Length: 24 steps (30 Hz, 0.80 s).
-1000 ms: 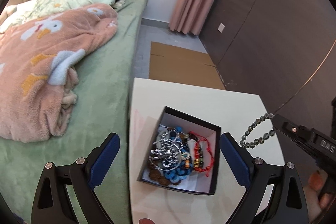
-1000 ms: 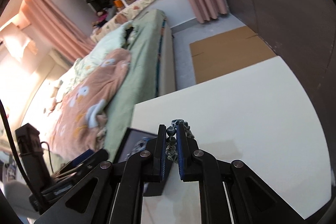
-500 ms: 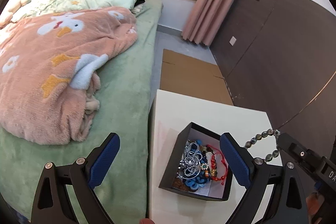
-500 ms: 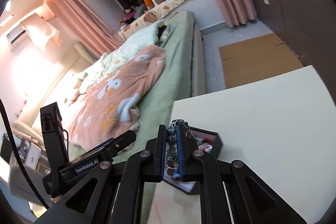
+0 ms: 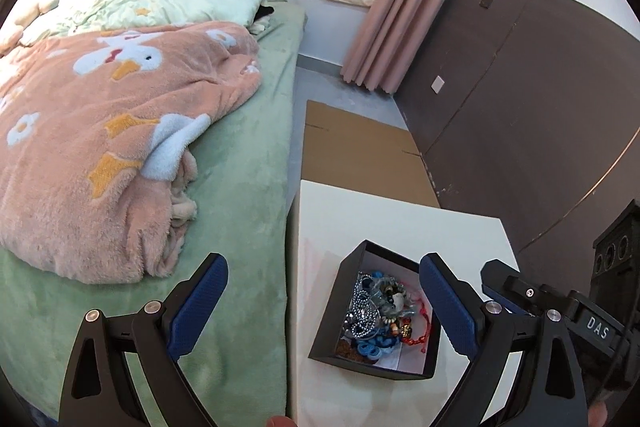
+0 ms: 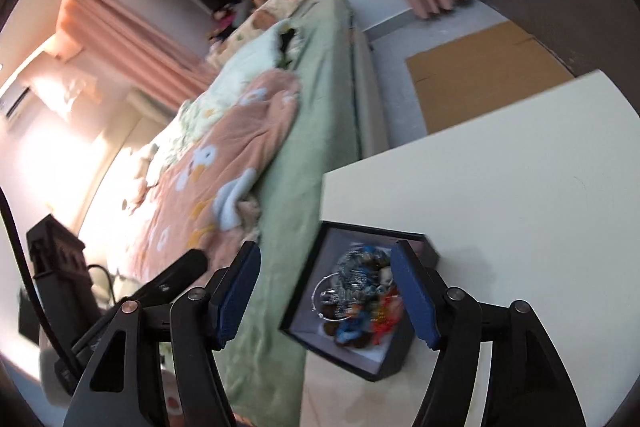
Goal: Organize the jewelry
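Observation:
A black open box [image 5: 332, 315] [image 6: 384, 363] sits at the near left edge of a white table [image 5: 400, 223] [image 6: 500, 187]. It holds a heap of jewelry [image 5: 380, 311] [image 6: 360, 295]: silver chains, blue beads, a red cord bracelet and a grey bead bracelet on top. My left gripper [image 5: 324, 299] is open and empty, above the box's left side. My right gripper [image 6: 328, 291] is open and empty, right over the box; its body shows in the left wrist view [image 5: 560, 311].
A bed with a green sheet [image 5: 248, 187] and a pink duck blanket [image 5: 100, 131] adjoins the table's left edge. Flat cardboard [image 5: 356, 151] lies on the floor beyond the table. A dark panelled wall [image 5: 520, 87] runs along the right.
My right gripper carried the grey bead bracelet over the box, opened and let it go; the bracelet now lies in the box. My left gripper stayed open and drew back a little.

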Each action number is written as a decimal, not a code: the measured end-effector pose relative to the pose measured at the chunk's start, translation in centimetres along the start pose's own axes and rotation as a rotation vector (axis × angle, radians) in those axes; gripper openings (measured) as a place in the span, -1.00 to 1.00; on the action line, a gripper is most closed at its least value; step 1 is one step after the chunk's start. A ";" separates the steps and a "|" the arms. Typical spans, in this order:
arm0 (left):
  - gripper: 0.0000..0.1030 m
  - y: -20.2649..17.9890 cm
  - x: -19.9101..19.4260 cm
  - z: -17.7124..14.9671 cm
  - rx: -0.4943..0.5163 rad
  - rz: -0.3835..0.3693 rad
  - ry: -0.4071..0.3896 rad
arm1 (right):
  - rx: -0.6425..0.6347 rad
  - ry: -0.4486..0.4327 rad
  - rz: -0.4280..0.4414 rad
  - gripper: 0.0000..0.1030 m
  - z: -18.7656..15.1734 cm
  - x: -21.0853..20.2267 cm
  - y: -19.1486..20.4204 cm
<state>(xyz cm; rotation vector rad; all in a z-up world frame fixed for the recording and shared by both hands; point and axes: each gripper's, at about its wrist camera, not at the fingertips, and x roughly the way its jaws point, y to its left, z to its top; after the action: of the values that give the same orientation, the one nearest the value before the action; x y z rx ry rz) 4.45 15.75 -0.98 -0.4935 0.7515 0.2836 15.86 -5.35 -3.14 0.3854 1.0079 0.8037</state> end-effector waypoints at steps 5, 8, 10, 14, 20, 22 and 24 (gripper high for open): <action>0.88 -0.8 -0.3 -0.6 0.026 0.005 -0.001 | 0.009 -0.017 -0.060 0.33 0.2 -1.6 -1.5; 0.88 -1.5 -0.3 -0.9 0.036 -0.012 0.005 | 0.012 -0.031 -0.076 0.33 0.4 -3.0 -2.2; 0.88 -2.1 -0.2 -1.2 0.047 -0.015 0.006 | 0.015 -0.020 -0.072 0.34 0.4 -3.7 -2.6; 0.88 -3.6 -0.2 -2.0 0.096 -0.011 0.006 | 0.006 0.004 -0.061 0.40 -0.1 -5.2 -3.2; 0.88 -5.4 -0.7 -3.4 0.136 -0.028 -0.005 | 0.011 -0.035 -0.106 0.75 -0.7 -8.5 -4.7; 0.88 -6.1 -0.9 -4.1 0.159 -0.025 -0.007 | 0.006 -0.029 -0.152 0.77 -0.8 -9.1 -5.0; 0.88 -6.7 -1.1 -4.6 0.179 -0.028 -0.011 | -0.011 -0.041 -0.180 0.78 -1.0 -9.5 -5.2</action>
<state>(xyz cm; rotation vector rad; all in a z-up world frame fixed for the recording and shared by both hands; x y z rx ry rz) 3.76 7.62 -0.89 -0.3323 0.7507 0.1901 14.39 -15.94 -1.22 0.2961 0.9844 0.6361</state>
